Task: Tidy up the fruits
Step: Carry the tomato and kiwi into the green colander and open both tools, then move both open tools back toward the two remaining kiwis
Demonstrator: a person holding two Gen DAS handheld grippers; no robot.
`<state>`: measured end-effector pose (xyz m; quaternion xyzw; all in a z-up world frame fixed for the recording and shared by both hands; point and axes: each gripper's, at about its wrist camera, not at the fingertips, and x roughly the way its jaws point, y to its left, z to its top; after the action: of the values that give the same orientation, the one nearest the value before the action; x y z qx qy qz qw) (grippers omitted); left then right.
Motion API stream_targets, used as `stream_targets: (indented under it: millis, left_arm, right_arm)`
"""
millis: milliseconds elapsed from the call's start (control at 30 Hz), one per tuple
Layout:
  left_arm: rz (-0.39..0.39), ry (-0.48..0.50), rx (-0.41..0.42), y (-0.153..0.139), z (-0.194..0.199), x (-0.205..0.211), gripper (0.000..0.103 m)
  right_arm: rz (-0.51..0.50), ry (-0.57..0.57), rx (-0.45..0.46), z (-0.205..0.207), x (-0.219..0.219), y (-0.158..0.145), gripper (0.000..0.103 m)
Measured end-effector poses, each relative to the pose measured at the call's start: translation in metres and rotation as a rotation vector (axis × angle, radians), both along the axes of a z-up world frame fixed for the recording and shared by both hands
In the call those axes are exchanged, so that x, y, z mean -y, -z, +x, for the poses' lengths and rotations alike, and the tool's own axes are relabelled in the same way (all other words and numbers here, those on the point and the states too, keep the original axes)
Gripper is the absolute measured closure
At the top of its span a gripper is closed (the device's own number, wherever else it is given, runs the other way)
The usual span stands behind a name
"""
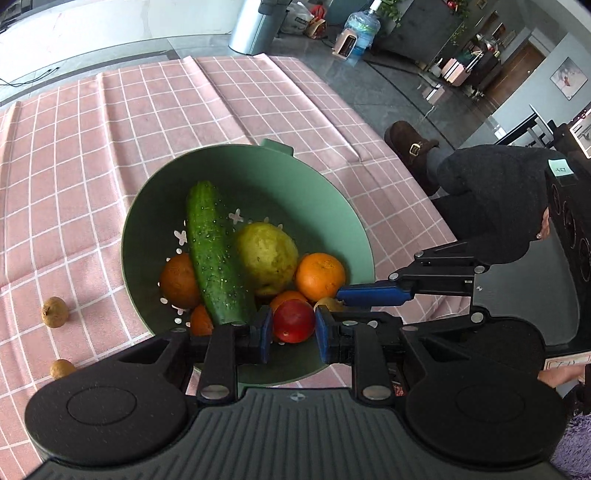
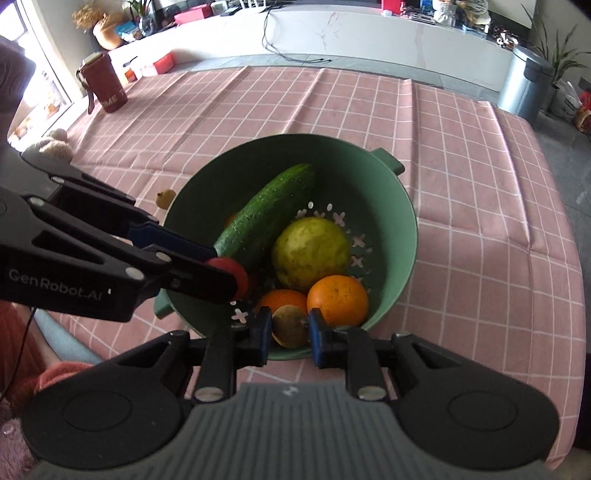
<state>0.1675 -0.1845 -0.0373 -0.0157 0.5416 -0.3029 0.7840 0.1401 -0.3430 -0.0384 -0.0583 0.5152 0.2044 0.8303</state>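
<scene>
A table draped in a pink tablecloth (image 2: 480,155) with a white grid and pressed fold lines fills the foreground. Beyond it runs a long white marble counter (image 2: 369,33), cluttered along its top. A grey cylindrical bin (image 2: 524,83) stands on the grey tiled floor (image 1: 388,85) beside a potted plant (image 2: 557,55). A water jug (image 1: 364,27) sits on the floor farther off. A red insulated bottle (image 2: 105,86) stands at the table's edge. Daylight enters through a window (image 2: 40,96).
</scene>
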Motion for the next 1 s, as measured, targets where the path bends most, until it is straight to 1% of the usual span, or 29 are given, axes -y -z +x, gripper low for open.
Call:
stream_targets:
  millis: [100, 300, 600, 633, 700, 767, 867, 933, 1000]
  left_arm:
    - [0.029, -0.011, -0.042, 0.008, 0.005, 0.005, 0.076]
    - [0.073, -0.007, -0.065, 0.011, 0.008, 0.013, 0.076]
    - [0.16, 0.015, -0.043, 0.011, 0.005, 0.03, 0.074]
    - [0.163, 0.014, -0.042, 0.011, 0.005, 0.03, 0.071]
    - [0.162, 0.011, -0.043, 0.011, 0.006, 0.028, 0.07]
    - [0.149, 0.008, -0.047, 0.011, 0.006, 0.027, 0.066]
    - [0.139, 0.003, -0.043, 0.008, 0.005, 0.024, 0.06]
    - [0.135, -0.002, -0.022, 0.002, 0.001, 0.02, 0.058]
    - [0.112, -0.008, 0.006, -0.007, -0.003, 0.013, 0.058]
  right_arm:
    - [-0.017, -0.044, -0.01, 0.004, -0.002, 0.006, 0.086]
    - [-0.011, -0.072, -0.008, 0.008, -0.001, 0.012, 0.086]
    - [-0.002, -0.091, 0.002, 0.005, 0.001, 0.012, 0.085]
    - [-0.002, -0.091, 0.004, 0.004, 0.001, 0.012, 0.084]
    - [-0.003, -0.087, 0.014, 0.002, 0.002, 0.008, 0.08]
    - [-0.006, -0.082, 0.029, 0.0, 0.003, 0.005, 0.073]
    - [0.003, -0.063, 0.044, -0.004, 0.005, 0.0, 0.073]
    - [0.013, -0.045, 0.05, -0.007, 0.007, -0.003, 0.072]
    - [0.032, -0.016, 0.061, -0.012, 0.009, -0.007, 0.072]
